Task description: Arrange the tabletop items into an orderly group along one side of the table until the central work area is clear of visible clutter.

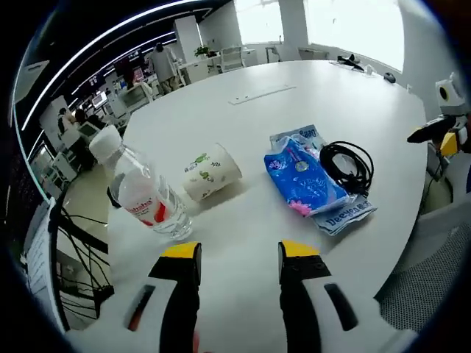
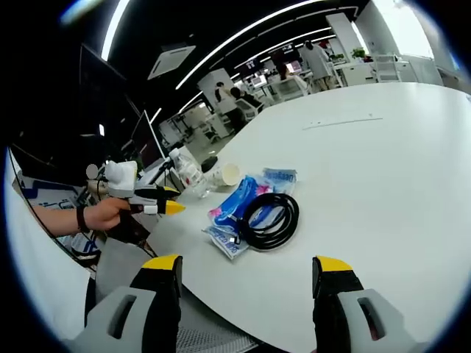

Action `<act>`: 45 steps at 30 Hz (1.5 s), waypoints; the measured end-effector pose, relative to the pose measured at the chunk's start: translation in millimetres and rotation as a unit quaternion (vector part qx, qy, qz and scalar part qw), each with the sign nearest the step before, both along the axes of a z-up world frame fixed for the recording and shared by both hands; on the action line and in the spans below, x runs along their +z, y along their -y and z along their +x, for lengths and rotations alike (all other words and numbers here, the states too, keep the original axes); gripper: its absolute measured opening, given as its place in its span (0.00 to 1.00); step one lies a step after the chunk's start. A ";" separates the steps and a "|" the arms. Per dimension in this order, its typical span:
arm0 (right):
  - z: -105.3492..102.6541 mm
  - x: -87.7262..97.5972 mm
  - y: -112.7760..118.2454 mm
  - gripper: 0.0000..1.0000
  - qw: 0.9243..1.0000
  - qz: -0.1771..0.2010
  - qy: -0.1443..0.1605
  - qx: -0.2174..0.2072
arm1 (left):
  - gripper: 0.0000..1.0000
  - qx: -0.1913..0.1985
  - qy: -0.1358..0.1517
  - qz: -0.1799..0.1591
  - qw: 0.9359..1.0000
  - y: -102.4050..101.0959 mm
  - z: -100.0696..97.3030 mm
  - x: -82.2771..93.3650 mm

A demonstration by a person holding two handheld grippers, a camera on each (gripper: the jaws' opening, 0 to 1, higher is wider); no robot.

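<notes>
Already the clutter sits bunched near one edge of the white surface (image 1: 309, 88): water bottle (image 1: 143, 193), tipped paper cup (image 1: 212, 172), blue packets (image 1: 309, 180) and black cable (image 1: 347, 166); my left tool (image 1: 239, 254) and right tool (image 2: 246, 268) both gape wide, holding nothing. I'd take the bottle first, low across its body, jaws square; the cup looks likely to roll if nudged.

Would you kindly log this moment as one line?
left gripper: open, empty | right gripper: open, empty | bottle, cup, packets, cable: untouched
</notes>
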State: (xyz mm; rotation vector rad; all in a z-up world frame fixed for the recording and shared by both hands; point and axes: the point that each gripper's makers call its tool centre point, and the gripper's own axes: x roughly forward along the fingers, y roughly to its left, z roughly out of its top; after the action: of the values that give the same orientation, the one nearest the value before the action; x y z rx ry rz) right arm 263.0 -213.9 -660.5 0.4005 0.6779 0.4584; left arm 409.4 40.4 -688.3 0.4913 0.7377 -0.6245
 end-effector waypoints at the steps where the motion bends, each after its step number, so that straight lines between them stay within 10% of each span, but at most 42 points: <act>1: 0.2 0.1 0.1 0.74 1.000 0.000 0.000 0.000 | 0.40 -0.005 0.003 0.007 1.000 0.8 1.5 0.0; 29: -2.4 1.9 4.9 0.74 1.000 -0.004 0.000 -0.001 | 0.43 -0.122 0.050 0.133 0.982 24.3 47.5 0.8; 45: 1.4 1.2 0.1 0.74 1.000 0.003 -0.003 0.003 | 0.48 -0.181 0.069 0.199 0.960 45.1 86.7 -0.1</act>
State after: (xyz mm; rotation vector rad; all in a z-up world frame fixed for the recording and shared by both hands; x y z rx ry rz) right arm 264.4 -214.0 -659.3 0.4064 0.6846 0.4651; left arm 496.2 -4.6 -688.4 1.0494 0.6444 -0.7761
